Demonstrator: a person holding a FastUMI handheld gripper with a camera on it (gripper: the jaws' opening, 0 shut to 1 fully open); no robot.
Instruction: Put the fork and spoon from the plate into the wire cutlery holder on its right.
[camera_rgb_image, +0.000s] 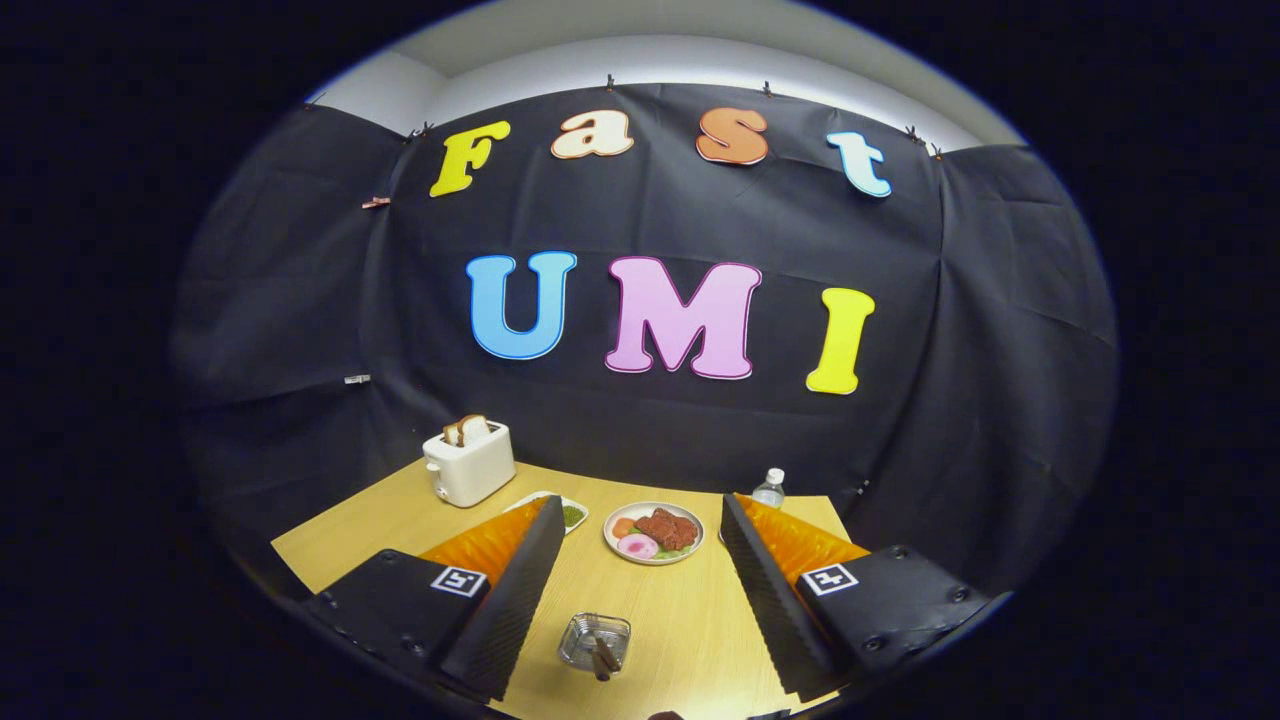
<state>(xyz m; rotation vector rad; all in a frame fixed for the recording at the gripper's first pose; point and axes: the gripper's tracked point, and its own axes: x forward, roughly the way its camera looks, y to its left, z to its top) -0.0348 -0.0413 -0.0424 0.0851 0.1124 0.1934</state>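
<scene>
Tool (640, 580): black ribbed fingers spread wide, holding nothing.
Square wire cutlery holder (594, 641): between the fingers — dark handles inside.
Round white plate (654, 533): beyond the fingers, food on it.

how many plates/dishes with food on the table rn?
2. A round plate of food lies beyond the open fingers, between them. A small dish sits near the toaster, partly hidden behind the left finger; more may be hidden.

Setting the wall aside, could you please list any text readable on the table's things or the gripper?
No readable words.
Marker squares on the open, empty gripper: patterns, not text.
Water bottle label: too small.
Toaster, wire holder between the fingers: none.
</scene>
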